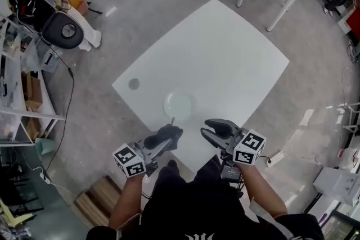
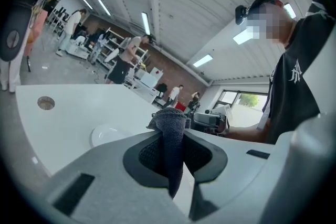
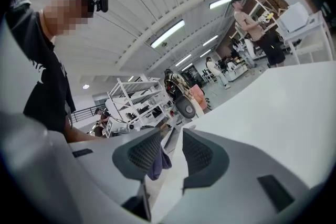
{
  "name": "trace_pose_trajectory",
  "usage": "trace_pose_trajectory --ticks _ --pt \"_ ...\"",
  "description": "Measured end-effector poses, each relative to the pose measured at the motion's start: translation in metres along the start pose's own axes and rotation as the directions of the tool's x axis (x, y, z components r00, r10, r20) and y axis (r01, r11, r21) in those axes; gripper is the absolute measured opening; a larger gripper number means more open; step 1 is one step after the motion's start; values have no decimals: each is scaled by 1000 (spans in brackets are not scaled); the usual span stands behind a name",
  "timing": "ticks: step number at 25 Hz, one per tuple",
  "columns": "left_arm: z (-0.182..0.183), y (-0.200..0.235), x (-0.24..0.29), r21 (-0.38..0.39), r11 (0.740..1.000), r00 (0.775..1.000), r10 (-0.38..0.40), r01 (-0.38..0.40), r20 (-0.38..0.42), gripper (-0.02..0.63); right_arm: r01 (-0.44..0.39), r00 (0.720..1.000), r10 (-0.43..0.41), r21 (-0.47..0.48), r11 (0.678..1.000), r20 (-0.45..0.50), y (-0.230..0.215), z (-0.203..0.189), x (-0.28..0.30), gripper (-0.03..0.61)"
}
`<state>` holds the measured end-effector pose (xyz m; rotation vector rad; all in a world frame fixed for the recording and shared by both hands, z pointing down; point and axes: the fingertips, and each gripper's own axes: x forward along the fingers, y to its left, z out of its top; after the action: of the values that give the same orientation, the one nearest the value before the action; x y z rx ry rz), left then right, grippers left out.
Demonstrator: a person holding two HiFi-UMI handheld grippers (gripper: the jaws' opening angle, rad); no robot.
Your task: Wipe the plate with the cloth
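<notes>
Two hand-held grippers hang low over the near edge of the white worktop (image 1: 225, 53) in my head view. The left hand-held gripper (image 1: 170, 134) has its jaws closed on the dark cloth (image 2: 171, 131). In the left gripper view I see the cloth pinched upright between the pads, with a bunched end poking out past the tips and a tail hanging below.

The right hand-held gripper (image 1: 210, 128) is near the left one but apart from it. Its jaws are parted with a clear gap, and nothing is pressed between the pads. In the right gripper view a bit of dark cloth shows low in that gap, close by one pad; I can't tell whether it touches.

The plate (image 1: 179, 105), pale and round, lies flat on the worktop just ahead of the left hand-held gripper's tips, and ahead and to the left of the right one. A small round grey spot (image 1: 134, 84) marks the worktop farther ahead and to the left.
</notes>
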<state>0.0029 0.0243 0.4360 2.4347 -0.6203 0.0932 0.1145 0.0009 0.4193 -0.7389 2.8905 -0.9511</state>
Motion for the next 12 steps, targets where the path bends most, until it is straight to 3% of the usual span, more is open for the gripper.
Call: trace_pose_trajectory --ticks 6,12 --pt "-1 52 25 33 993 991 118 -116 -68 51 73 989 -44 203 976 -143 -87 -31 25 111" --pt "-10 104 46 -28 993 990 107 -110 -96 51 242 937 -98 422 874 -334 -153 -77 71 117"
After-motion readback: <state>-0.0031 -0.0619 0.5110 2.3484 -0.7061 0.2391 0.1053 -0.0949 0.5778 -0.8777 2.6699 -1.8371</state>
